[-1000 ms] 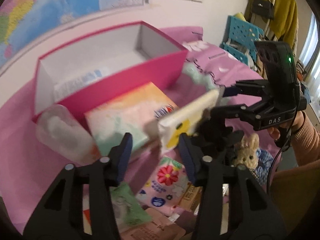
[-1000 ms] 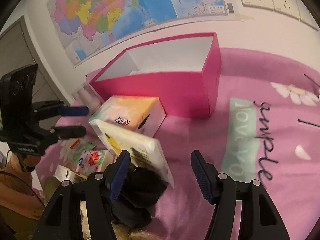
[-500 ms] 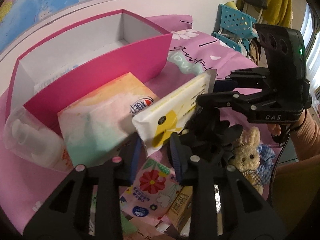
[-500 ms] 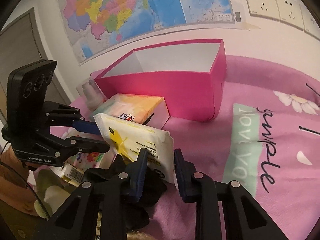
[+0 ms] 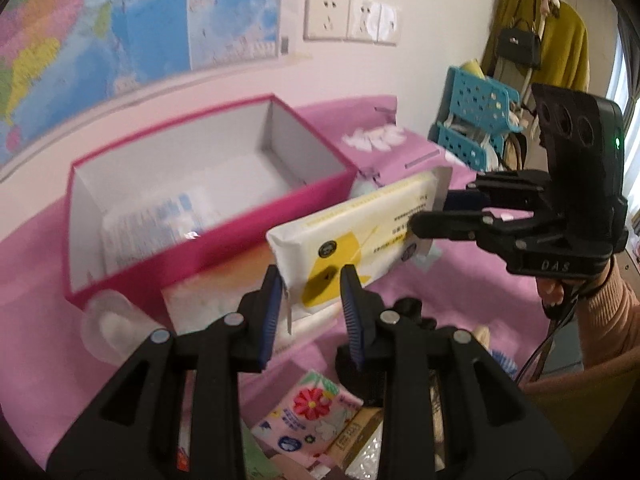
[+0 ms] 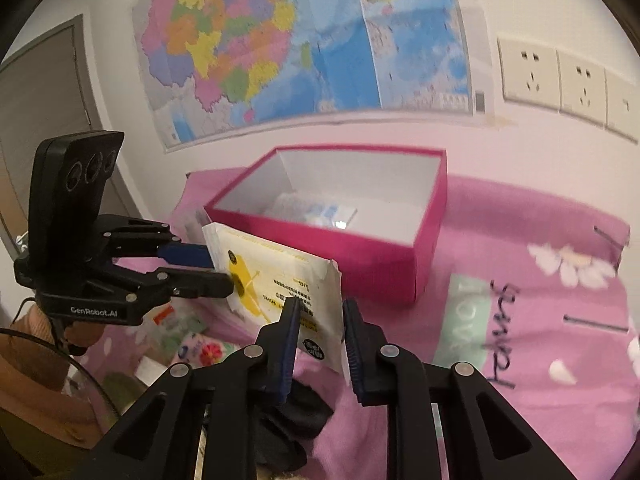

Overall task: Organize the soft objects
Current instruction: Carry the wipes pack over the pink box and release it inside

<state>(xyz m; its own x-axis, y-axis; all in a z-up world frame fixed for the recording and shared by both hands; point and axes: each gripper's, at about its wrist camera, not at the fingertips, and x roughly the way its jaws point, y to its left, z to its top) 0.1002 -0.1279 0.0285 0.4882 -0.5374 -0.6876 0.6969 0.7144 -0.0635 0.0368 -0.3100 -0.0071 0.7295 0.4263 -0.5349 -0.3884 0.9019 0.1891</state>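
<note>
A white and yellow wipes pack (image 5: 352, 236) hangs in the air in front of the open pink box (image 5: 224, 236). My left gripper (image 5: 310, 284) is shut on its near end. My right gripper (image 6: 320, 314) is shut on its other end (image 6: 288, 280). The right gripper also shows in the left wrist view (image 5: 436, 216), and the left gripper in the right wrist view (image 6: 218, 266). The box (image 6: 360, 252) holds a pale blue-and-white pack (image 5: 156, 220) on its floor.
A pastel tissue pack (image 5: 224, 292) and a clear plastic bottle (image 5: 108, 324) lie in front of the box. A flowered pack (image 5: 312, 412), a black soft item (image 6: 296, 412) and other small packs lie below on the pink cloth (image 6: 520, 300). A blue basket (image 5: 476, 120) stands at the right.
Both grippers have lifted the wipes pack from the pile up toward the pink box. The left gripper went from open to shut on it a second ago.
</note>
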